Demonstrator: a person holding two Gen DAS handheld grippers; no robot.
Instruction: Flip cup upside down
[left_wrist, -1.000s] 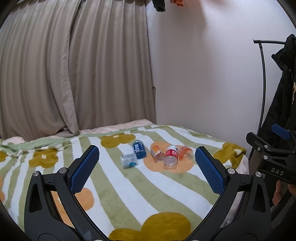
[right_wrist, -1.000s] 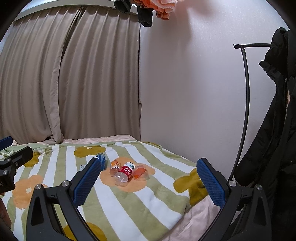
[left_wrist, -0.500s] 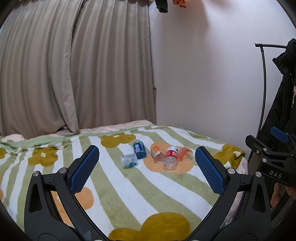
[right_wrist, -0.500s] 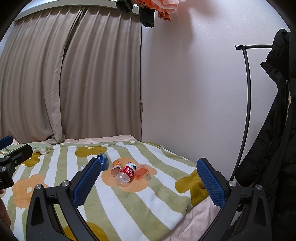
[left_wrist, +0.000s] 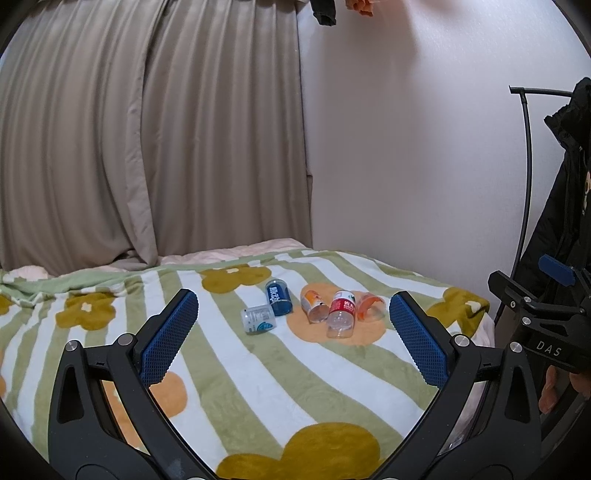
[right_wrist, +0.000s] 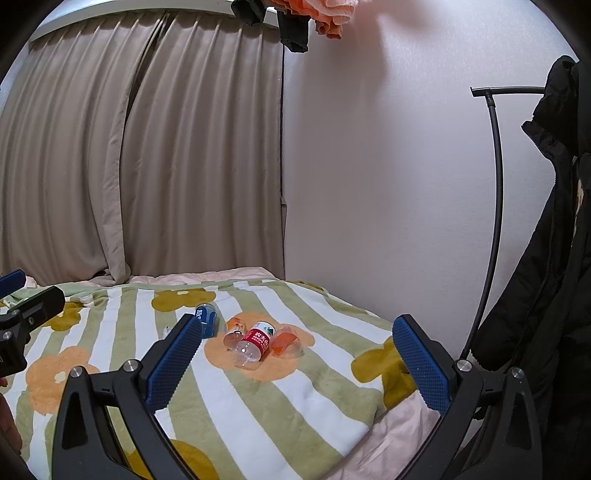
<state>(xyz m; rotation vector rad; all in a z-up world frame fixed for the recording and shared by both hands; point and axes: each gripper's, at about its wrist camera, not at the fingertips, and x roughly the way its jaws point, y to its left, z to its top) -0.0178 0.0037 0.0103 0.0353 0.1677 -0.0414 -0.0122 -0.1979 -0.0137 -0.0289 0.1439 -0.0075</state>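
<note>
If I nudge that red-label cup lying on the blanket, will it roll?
The red-label cup lies on its side and looks round, so it probably rolls. It seems clear, empty plastic, likely light. The soft blanket may slow it.

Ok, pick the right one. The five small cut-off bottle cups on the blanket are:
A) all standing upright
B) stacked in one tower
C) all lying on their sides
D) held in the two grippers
C: the blue cup, the white cup, the orange-label cup, the red-label cup and the orange cup all lie tipped over on the blanket, while both grippers are open and empty.
</note>
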